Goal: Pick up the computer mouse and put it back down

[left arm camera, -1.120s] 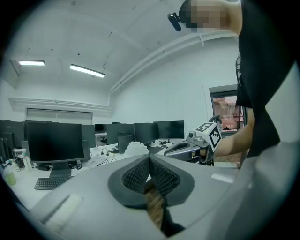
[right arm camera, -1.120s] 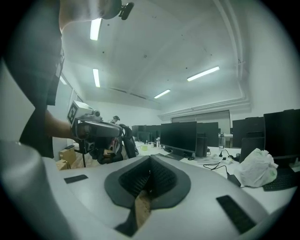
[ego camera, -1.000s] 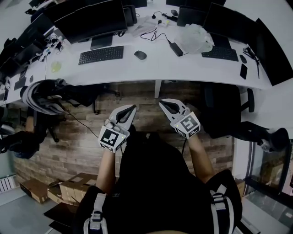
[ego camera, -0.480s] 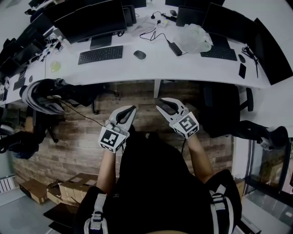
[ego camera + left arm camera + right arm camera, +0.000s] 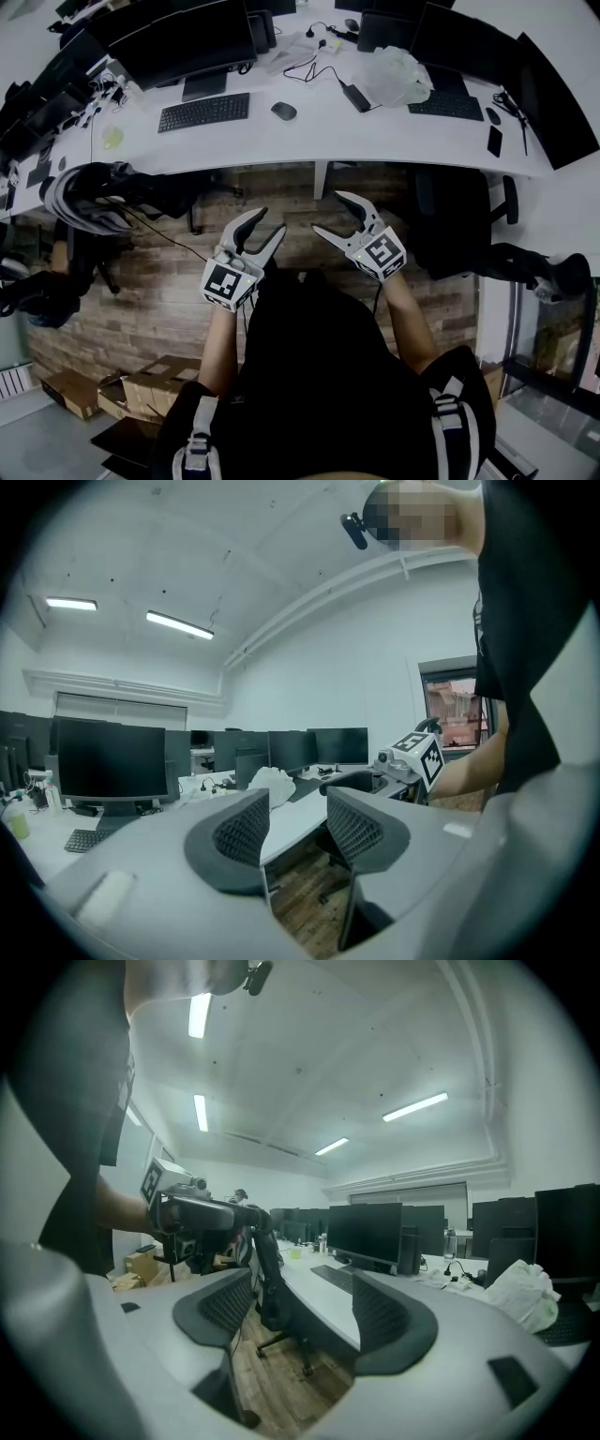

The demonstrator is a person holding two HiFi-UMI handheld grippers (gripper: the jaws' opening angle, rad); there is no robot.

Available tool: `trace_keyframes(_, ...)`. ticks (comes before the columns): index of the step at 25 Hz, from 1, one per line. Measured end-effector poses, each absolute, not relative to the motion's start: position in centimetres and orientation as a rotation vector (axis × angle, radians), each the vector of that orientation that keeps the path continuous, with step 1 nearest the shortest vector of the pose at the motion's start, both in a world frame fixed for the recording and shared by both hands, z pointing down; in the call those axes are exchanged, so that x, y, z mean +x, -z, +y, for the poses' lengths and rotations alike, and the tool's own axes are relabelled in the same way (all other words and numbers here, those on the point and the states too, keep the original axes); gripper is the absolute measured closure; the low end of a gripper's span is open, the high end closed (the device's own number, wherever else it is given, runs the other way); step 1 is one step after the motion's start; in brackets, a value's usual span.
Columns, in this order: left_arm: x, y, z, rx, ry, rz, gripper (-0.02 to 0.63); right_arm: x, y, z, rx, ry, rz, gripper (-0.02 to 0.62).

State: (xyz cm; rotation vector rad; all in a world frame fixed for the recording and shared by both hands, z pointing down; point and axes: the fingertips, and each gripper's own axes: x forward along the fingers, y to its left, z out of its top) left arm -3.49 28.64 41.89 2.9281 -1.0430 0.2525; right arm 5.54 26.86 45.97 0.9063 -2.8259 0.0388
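Both grippers have just been opening. A second ago each was clenched; now the left gripper [image 5: 270, 223] and the right gripper [image 5: 330, 214] stand released, with only floor and desk edge showing between their jaws. They hang side by side in much the same place as before, over the wooden floor on the near side of the white surface [image 5: 375, 141]. The computer mouse [image 5: 283, 111] lies untouched far out on that surface, just right of the keyboard [image 5: 203, 112].

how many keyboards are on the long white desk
2. The left keyboard lies just left of the computer mouse; the right keyboard lies right of the crumpled white bag. Others may be hidden behind the monitors.
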Motion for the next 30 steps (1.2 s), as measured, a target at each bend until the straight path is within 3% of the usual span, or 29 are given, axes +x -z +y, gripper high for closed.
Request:
trace_keyframes(6,-2.9,-41.3,28.4,2.936,-0.234,-1.031,0.348,5.9,-46.0,26.8,0.911,-0.034,-2.824,0.215)
trace_keyframes(11,-2.3,-41.5,28.4,2.940,-0.262,-1.020,0.345,6.5,-46.1,26.6,0.923,-0.042,-2.824,0.244)
trace_keyframes(30,-1.4,-42.5,28.0,2.941,-0.308,-1.006,0.358,7.8,-46.6,26.1,0.937,-0.051,-2.812,0.250)
